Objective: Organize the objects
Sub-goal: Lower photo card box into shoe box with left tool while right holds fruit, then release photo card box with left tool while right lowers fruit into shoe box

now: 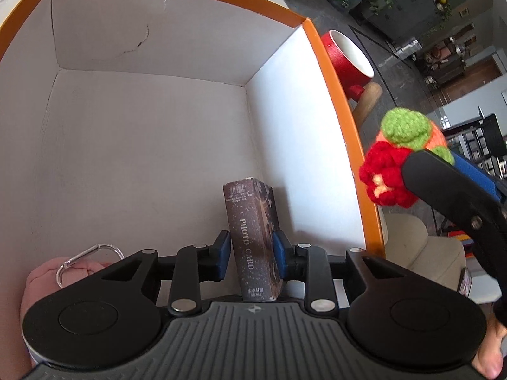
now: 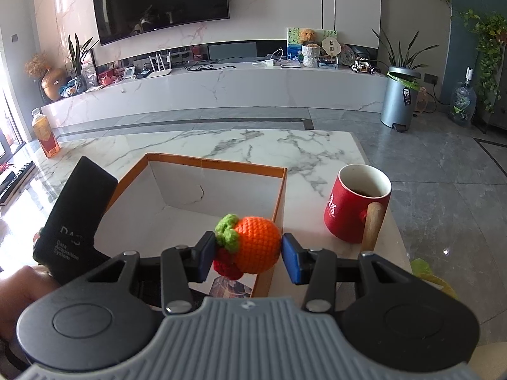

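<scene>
An orange-rimmed cardboard box (image 1: 336, 72) with a white inside stands on the marble table (image 2: 285, 145); it also shows in the right wrist view (image 2: 215, 163). My left gripper (image 1: 250, 255) is inside the box, shut on a dark "PHOTO CARD" box (image 1: 253, 240) held upright near the box's right wall. My right gripper (image 2: 247, 253) is shut on a crocheted orange fruit toy (image 2: 256, 243) with green leaves and a red bit, held over the box's near right corner. The toy also shows in the left wrist view (image 1: 402, 155), just outside the box's right wall.
A pink soft item with a metal clip (image 1: 63, 275) lies in the box's near left corner. A red mug (image 2: 358, 202) with a wooden handle stands right of the box. A bottle of orange drink (image 2: 44, 133) stands at the table's far left.
</scene>
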`<action>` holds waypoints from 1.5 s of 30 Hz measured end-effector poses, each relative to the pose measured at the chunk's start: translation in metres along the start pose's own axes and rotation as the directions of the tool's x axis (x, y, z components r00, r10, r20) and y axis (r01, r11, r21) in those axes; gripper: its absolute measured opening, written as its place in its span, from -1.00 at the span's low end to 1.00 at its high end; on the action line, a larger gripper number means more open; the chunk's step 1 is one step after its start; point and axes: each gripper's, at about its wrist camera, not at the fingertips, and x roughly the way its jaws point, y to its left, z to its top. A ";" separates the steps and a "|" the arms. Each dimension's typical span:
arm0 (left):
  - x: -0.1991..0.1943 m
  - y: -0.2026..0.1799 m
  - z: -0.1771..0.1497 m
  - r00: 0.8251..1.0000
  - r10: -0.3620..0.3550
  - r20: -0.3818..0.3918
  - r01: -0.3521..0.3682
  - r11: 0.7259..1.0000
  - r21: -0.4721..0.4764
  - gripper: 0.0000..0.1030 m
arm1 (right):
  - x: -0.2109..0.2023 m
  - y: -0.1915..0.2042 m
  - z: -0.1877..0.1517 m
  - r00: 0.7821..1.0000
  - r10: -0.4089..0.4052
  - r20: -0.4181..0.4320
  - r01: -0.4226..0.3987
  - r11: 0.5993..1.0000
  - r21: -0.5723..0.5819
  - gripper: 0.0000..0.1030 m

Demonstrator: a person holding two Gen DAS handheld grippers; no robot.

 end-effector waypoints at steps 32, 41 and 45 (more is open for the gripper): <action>0.018 -0.002 0.003 0.998 0.056 -0.027 -0.055 0.997 0.047 -0.55 | 0.004 -0.001 -0.002 1.000 -0.007 -0.012 0.007 1.000 -0.002 -0.08; -0.027 -0.005 0.006 0.995 0.057 0.080 -0.064 0.995 0.083 -0.56 | -0.001 0.005 0.004 0.999 0.052 -0.007 -0.052 0.999 -0.013 -0.08; -0.068 -0.001 0.004 0.975 0.127 0.180 -0.147 0.984 0.101 -0.56 | 0.006 0.017 0.005 0.995 0.097 -0.036 -0.098 0.995 -0.031 -0.08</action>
